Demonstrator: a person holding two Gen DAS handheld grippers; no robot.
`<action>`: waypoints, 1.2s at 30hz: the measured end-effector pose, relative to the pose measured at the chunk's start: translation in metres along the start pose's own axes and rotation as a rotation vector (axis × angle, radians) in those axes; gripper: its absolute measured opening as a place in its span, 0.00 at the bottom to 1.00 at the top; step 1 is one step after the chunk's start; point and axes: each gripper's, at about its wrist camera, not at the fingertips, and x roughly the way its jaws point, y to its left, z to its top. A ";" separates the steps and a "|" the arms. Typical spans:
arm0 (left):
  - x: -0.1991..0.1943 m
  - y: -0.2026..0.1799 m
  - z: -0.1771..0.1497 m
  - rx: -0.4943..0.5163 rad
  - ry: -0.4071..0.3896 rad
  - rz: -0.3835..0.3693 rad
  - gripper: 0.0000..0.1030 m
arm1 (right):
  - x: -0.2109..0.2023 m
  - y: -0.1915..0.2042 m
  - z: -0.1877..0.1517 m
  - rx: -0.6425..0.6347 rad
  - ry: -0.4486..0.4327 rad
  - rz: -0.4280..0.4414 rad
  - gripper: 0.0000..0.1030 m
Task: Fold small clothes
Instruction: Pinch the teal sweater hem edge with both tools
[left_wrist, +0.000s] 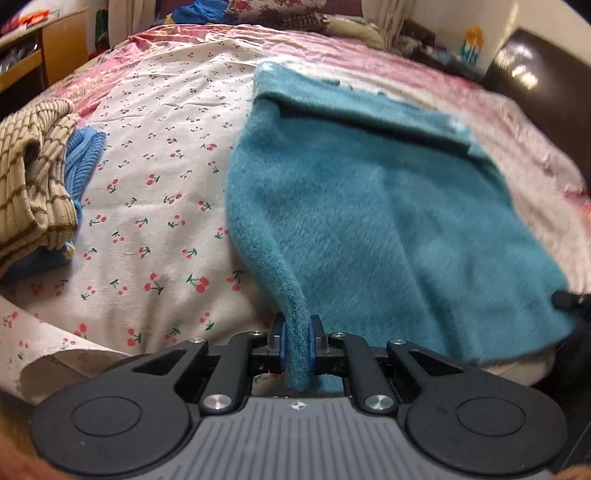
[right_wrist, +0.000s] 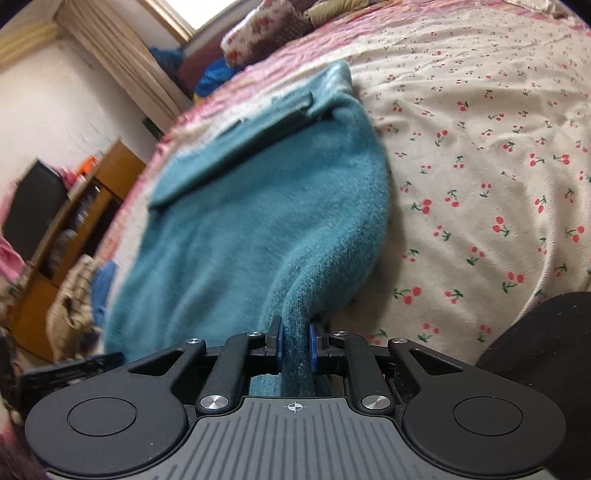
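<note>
I am pinching a rolled edge of the fuzzy teal garment (left_wrist: 388, 206) in my left gripper (left_wrist: 297, 341), pads closed on it. My right gripper (right_wrist: 295, 347) is clamping another thick edge. The garment is draping forward across the cherry-print sheet (left_wrist: 159, 192), partly folded.

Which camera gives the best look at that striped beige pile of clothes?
The left wrist view: the striped beige pile sits sharp at its left edge, ribs visible. In the right wrist view it is a small blurred patch beside the teal garment.
</note>
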 end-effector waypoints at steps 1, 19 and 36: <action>-0.001 0.001 0.002 -0.015 -0.007 -0.015 0.17 | -0.001 -0.001 0.001 0.016 -0.010 0.021 0.13; 0.028 0.005 0.007 -0.028 0.089 0.062 0.22 | 0.016 -0.001 0.003 0.022 0.068 -0.064 0.24; 0.037 0.003 0.014 -0.018 0.093 0.074 0.21 | 0.033 0.003 0.011 -0.009 0.070 -0.141 0.30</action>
